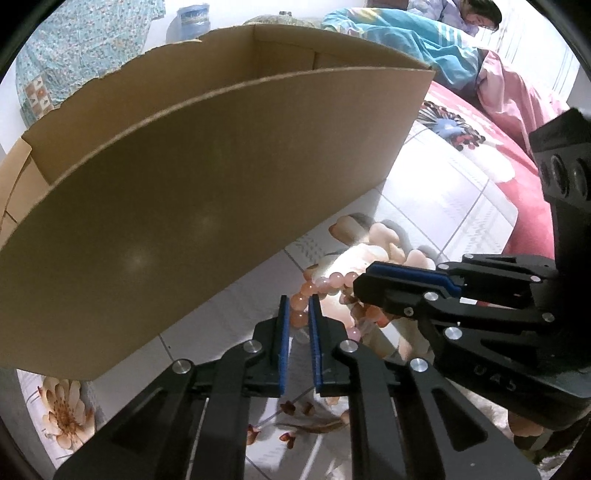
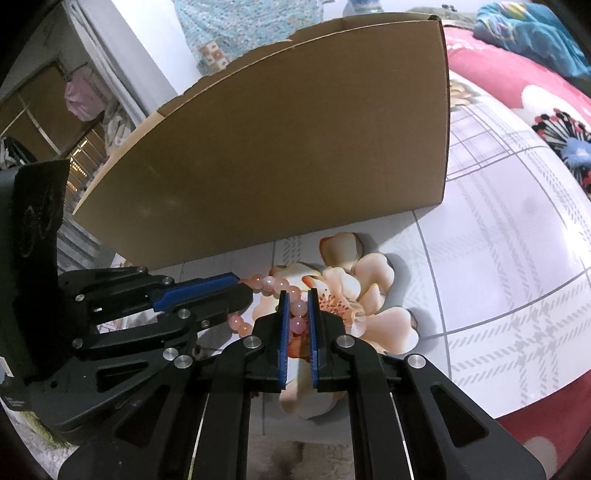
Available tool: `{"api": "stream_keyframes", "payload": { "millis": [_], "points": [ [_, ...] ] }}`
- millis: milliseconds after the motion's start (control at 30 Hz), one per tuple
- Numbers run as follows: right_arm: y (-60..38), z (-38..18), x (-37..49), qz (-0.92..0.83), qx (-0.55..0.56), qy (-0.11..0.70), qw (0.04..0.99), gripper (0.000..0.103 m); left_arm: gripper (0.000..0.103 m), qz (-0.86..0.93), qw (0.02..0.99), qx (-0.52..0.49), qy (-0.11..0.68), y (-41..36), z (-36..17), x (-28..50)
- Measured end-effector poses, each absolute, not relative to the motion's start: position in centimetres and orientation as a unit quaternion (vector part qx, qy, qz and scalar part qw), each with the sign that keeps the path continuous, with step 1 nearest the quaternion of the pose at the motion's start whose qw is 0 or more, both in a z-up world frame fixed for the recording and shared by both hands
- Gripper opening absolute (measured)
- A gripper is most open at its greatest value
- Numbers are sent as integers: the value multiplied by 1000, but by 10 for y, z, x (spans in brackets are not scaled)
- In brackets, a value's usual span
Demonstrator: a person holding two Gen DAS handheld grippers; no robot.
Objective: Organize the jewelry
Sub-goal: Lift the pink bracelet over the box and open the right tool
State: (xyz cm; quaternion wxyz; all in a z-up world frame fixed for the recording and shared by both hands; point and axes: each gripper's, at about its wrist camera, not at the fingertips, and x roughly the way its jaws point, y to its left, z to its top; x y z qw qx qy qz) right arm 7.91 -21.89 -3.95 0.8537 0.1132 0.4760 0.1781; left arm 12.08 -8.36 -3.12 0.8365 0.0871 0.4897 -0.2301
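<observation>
right, i'm holding the left gripper (image 1: 298, 308) with its blue pads pinching the pink bead bracelet (image 1: 332, 295), and the right gripper (image 2: 297, 304) is pinching the same loop a little further round. the bracelet is lying on the flowered bedspread (image 2: 498, 258), just in front of the cardboard box (image 1: 184, 184). i'm judging the beads as light, hard and slippery, strung so the loop is sagging wherever it isn't held, so i'm taking it across a bead rather than on the string. my left view is showing the box's open inside and a person lying on the bed (image 1: 476, 16) beyond; the right view is showing only the box's outer wall and a wardrobe (image 2: 44, 110).
</observation>
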Motion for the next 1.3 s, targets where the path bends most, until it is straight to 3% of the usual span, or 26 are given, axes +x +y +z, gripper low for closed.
{"api": "stream_keyframes", "payload": {
  "millis": [300, 600, 867, 1033, 1300],
  "points": [
    [-228, -23, 64, 181, 121, 457, 862, 7, 9, -246, 846, 73, 467, -82, -3, 106],
    [-237, 28, 46, 206, 134, 402, 882, 7, 9, -278, 869, 36, 408, -75, 63, 88],
    [-222, 77, 92, 254, 122, 369, 886, 7, 9, -279, 885, 1, 372, -46, 109, 112],
    [-205, 74, 145, 291, 122, 407, 857, 7, 9, -258, 875, -29, 408, -24, 106, 165],
    [-160, 38, 199, 306, 61, 511, 801, 7, 9, -224, 829, -49, 510, 7, 54, 236]
  ]
}}
